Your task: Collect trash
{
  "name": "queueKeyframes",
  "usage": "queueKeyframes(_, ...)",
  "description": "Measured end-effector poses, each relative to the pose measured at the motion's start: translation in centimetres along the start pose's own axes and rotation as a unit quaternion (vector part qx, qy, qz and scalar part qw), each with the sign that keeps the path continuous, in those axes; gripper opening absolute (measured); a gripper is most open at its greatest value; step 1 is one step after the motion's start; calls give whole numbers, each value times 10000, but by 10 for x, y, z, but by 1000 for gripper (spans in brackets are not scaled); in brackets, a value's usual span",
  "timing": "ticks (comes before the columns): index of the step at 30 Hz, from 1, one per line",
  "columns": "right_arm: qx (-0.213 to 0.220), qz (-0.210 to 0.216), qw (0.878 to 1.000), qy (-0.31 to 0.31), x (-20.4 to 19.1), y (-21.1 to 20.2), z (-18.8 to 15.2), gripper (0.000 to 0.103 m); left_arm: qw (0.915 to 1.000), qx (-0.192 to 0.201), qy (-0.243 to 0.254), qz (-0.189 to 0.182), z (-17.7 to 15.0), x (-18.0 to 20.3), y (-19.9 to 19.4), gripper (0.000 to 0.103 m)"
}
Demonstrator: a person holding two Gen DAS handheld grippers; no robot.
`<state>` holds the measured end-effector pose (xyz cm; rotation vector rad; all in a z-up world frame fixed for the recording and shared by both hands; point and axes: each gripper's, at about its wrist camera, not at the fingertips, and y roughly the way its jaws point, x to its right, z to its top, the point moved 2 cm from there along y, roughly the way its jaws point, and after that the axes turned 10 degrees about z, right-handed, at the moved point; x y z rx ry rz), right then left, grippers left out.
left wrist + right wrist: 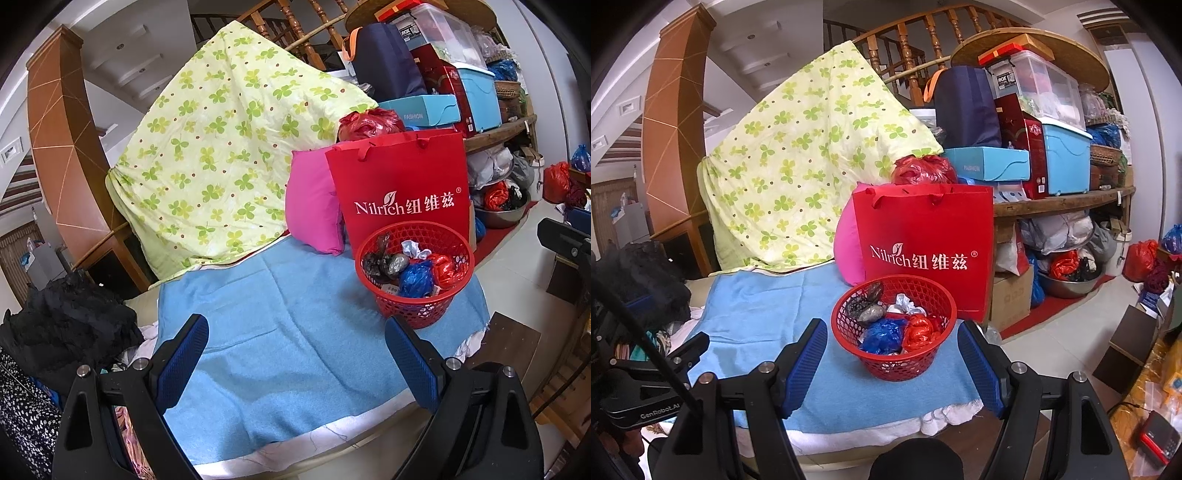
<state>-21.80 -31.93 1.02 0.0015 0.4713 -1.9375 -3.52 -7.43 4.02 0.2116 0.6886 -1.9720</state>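
You held both grippers wide open and empty: the right gripper hovered just before the red basket of bagged trash on the blue towel, the left gripper beside it. Best to approach level and clamp the basket's rim squarely.

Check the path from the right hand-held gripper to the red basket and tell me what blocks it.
Nothing visible blocks it. The right hand-held gripper is open and empty, with the red basket of crumpled bags directly ahead on the blue towel; only bare towel lies between them.
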Motion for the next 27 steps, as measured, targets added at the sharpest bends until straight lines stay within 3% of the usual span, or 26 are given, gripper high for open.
queueKeyframes(18,-489,-131,9987,-5,-3,56,12,76,9994,-203,84,-260,12,9,52,96)
queueKeyframes(27,-658,-347,9972,-28,-1,89,19,76,9985,-81,39,-544,17,13,84,96)
